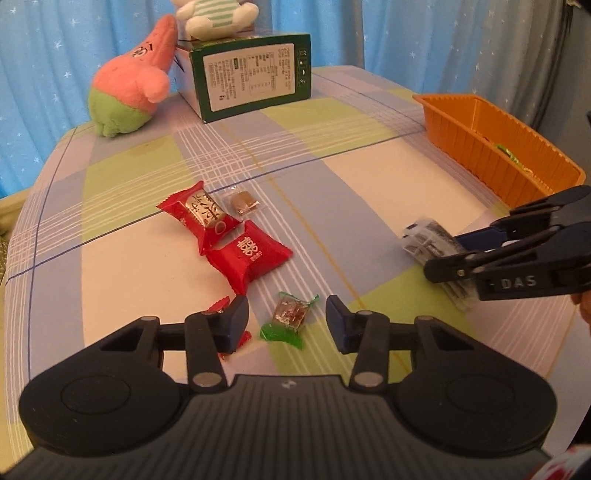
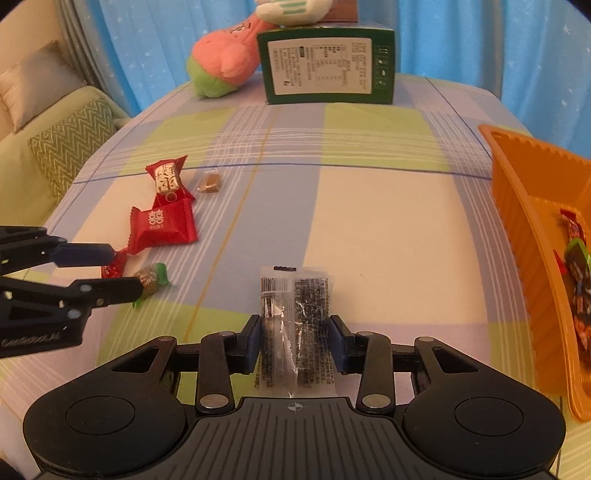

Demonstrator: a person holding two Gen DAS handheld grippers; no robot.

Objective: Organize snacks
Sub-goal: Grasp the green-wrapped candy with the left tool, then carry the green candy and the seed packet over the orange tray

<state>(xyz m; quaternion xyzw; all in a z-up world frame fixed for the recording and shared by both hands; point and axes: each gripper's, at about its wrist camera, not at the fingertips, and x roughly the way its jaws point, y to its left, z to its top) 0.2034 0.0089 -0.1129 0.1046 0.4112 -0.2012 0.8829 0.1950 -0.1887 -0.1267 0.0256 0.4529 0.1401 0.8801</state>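
Observation:
A small brown candy in a green twist wrapper lies on the checked tablecloth between the fingers of my left gripper. The pads stand apart from it on both sides, so that gripper is open. A small red candy pokes out beside its left finger. My right gripper is shut on a clear packet of dark snack, held just above the cloth. In the left wrist view this packet sits near the orange tray. Two red packets and a brown sweet lie further out.
The orange tray at the right edge holds several wrapped candies. A green carton, a pink plush and a white striped plush stand at the far edge, before blue curtains. A sofa with cushions lies beyond the table's left edge.

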